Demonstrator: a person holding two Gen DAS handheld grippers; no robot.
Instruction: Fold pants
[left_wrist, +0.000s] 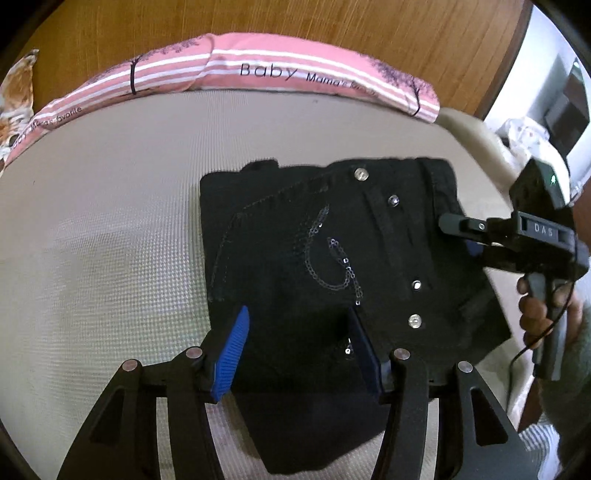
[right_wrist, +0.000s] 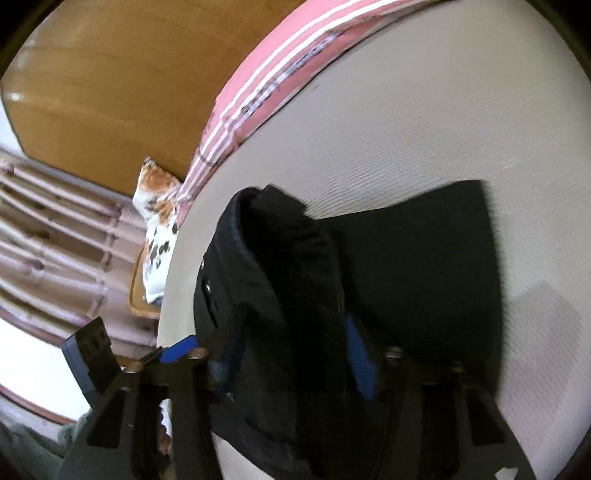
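Black pants (left_wrist: 332, 258) with sequin trim and metal snaps lie folded into a square bundle on a beige mattress (left_wrist: 110, 221). My left gripper (left_wrist: 299, 328) hovers over the bundle's near edge with its blue-padded jaws wide apart and nothing between them. My right gripper (left_wrist: 456, 230) comes in from the right, its fingers at the bundle's right edge. In the right wrist view the pants (right_wrist: 424, 258) bulge up between the right gripper's (right_wrist: 291, 332) blue pads, which stand apart around the fabric.
A pink striped pillow (left_wrist: 258, 70) with "Baby" lettering lies along the far edge of the mattress before a wooden headboard (left_wrist: 295, 18). An orange and white cushion (right_wrist: 159, 218) sits at the mattress corner. Striped curtains (right_wrist: 55, 240) hang beyond it.
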